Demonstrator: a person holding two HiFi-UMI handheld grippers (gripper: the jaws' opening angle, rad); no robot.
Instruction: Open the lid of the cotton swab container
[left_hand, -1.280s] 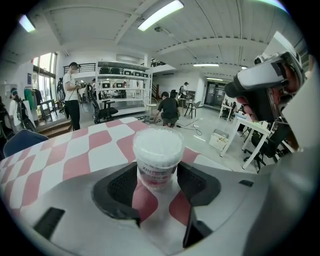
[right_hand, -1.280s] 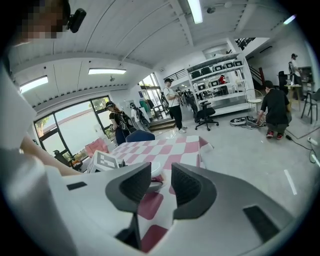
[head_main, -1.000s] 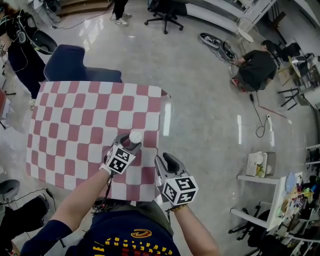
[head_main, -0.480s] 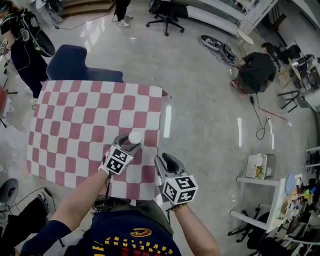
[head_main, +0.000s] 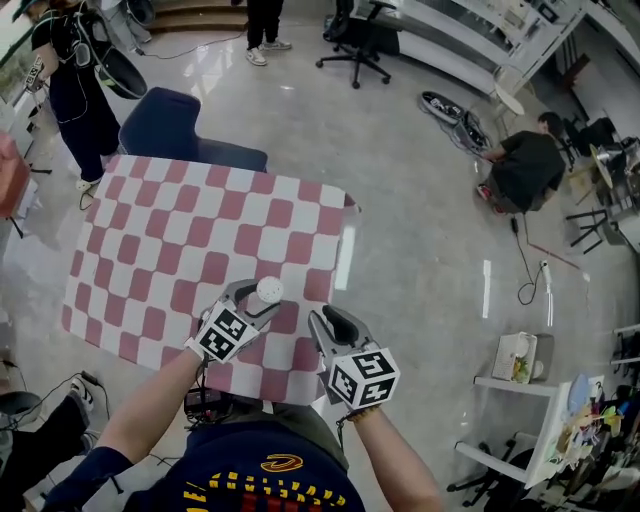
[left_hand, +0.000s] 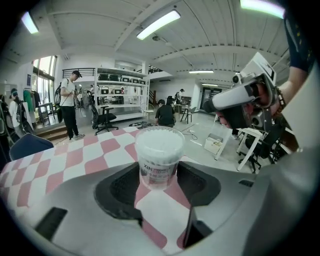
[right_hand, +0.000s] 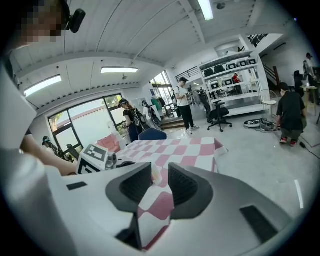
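Note:
The cotton swab container (head_main: 268, 290) is a small clear tub with a white lid (left_hand: 160, 135), standing upright on the red-and-white checked table (head_main: 180, 240) near its front edge. My left gripper (head_main: 260, 299) is shut on the tub, with a pad on each side of its body (left_hand: 159, 165). My right gripper (head_main: 333, 320) hovers just right of it over the table's front right corner. It is open, and only the cloth shows in the narrow gap (right_hand: 160, 185) between its pads. The left gripper's marker cube (right_hand: 95, 157) shows at the left of the right gripper view.
A blue chair (head_main: 180, 125) stands behind the table and a person (head_main: 80, 80) stands at the far left. Another person (head_main: 525, 165) crouches on the floor at the right. A white shelf unit (head_main: 520, 355) stands to the right. The table's right edge (head_main: 345, 260) is close to my right gripper.
The head view has shifted, so the table sits a little lower and further right in the picture. Both grippers keep their places, with the left still on the container.

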